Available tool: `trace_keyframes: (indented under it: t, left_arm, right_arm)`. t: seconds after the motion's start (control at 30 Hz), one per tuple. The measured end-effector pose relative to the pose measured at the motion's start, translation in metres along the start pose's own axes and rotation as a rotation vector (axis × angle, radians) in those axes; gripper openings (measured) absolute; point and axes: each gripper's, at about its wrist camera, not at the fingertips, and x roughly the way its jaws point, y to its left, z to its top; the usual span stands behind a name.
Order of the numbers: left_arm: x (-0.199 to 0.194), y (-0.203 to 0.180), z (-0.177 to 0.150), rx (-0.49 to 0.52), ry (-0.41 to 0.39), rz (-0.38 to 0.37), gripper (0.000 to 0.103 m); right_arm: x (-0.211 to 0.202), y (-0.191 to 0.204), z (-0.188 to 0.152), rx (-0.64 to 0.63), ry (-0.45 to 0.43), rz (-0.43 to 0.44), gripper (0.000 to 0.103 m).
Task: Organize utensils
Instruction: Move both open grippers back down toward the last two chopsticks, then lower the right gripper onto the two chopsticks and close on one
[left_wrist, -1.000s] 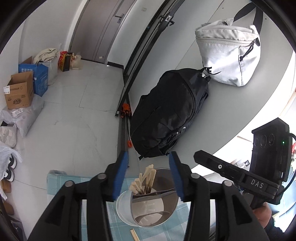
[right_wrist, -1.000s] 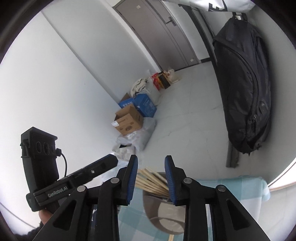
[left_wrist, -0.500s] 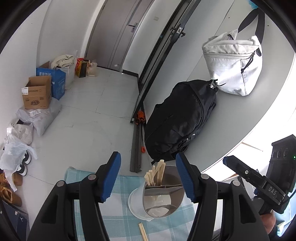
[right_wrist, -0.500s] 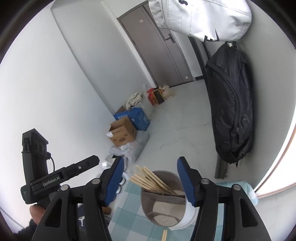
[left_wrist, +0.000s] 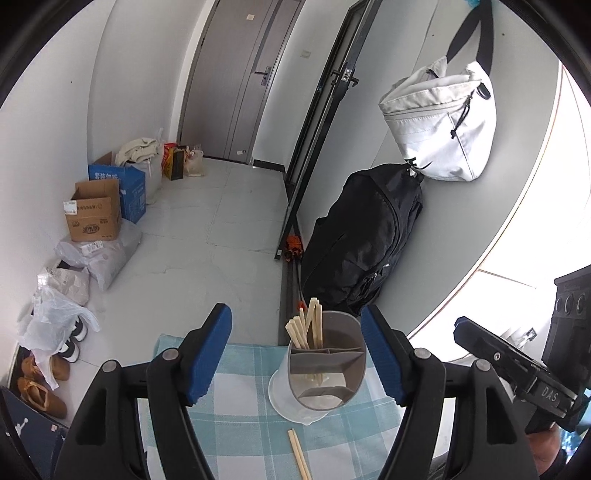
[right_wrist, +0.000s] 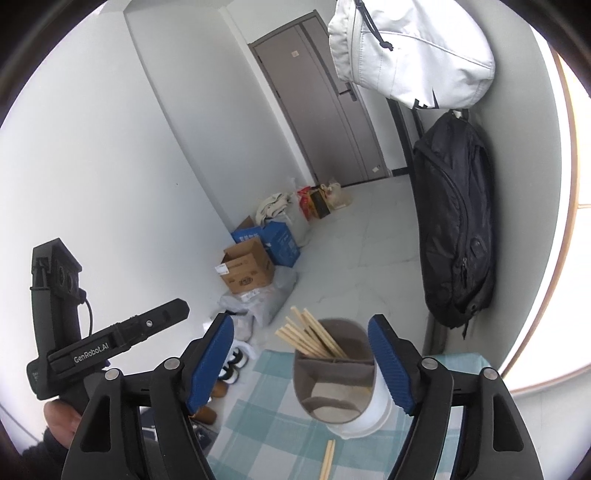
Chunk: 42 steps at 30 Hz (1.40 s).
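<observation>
Both wide apart and holding nothing: left gripper (left_wrist: 296, 356), right gripper (right_wrist: 301, 360). Between each one's fingers, beyond the tips, divided utensil holder (left_wrist: 327, 365) with upright chopsticks (left_wrist: 308, 328). Nearer on the checked cloth (left_wrist: 236, 417), loose chopstick pair (left_wrist: 298, 454).

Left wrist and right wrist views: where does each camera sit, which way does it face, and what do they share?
Left wrist: sits on the left gripper, facing forward and down at the utensil holder on the checked cloth; its open blue fingers and the other gripper show.
Right wrist: sits on the right gripper, facing the same holder; open fingers and the other gripper show.
Shared: holder, chopsticks, loose chopsticks, black backpack, white bag.
</observation>
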Motion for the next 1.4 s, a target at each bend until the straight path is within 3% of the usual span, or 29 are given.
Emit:
trace_keyframes:
  t: [0.17, 0.27, 0.63, 0.9, 1.23, 1.3, 1.33, 1.4]
  left_arm:
    - [-0.003, -0.008, -0.019, 0.036, 0.000, 0.033, 0.069]
    - [-0.003, -0.009, -0.032, 0.037, 0.007, 0.038, 0.077]
    - [0.008, -0.016, -0.080, 0.083, 0.015, 0.096, 0.077]
    - [0.035, 0.004, -0.114, 0.033, 0.102, 0.130, 0.078]
    - [0.058, 0.044, -0.136, -0.038, 0.221, 0.178, 0.078]
    - [0.059, 0.048, -0.137, -0.053, 0.235, 0.179, 0.078]
    - [0.059, 0.049, -0.138, -0.057, 0.240, 0.181, 0.078]
    - [0.057, 0.054, -0.140, -0.075, 0.247, 0.181, 0.078]
  right_arm:
    - [-0.002, -0.001, -0.025, -0.005, 0.025, -0.018, 0.076]
    - [-0.004, -0.005, -0.041, 0.002, 0.032, -0.032, 0.077]
    - [0.009, -0.020, -0.098, 0.015, 0.114, -0.075, 0.082]
    - [0.036, -0.034, -0.142, 0.019, 0.235, -0.122, 0.082]
    - [0.078, -0.039, -0.172, 0.012, 0.390, -0.161, 0.082]
    - [0.091, -0.039, -0.180, 0.004, 0.444, -0.171, 0.077]
    - [0.097, -0.039, -0.182, 0.000, 0.468, -0.175, 0.068]
    - [0.109, -0.037, -0.185, -0.016, 0.510, -0.172, 0.060]
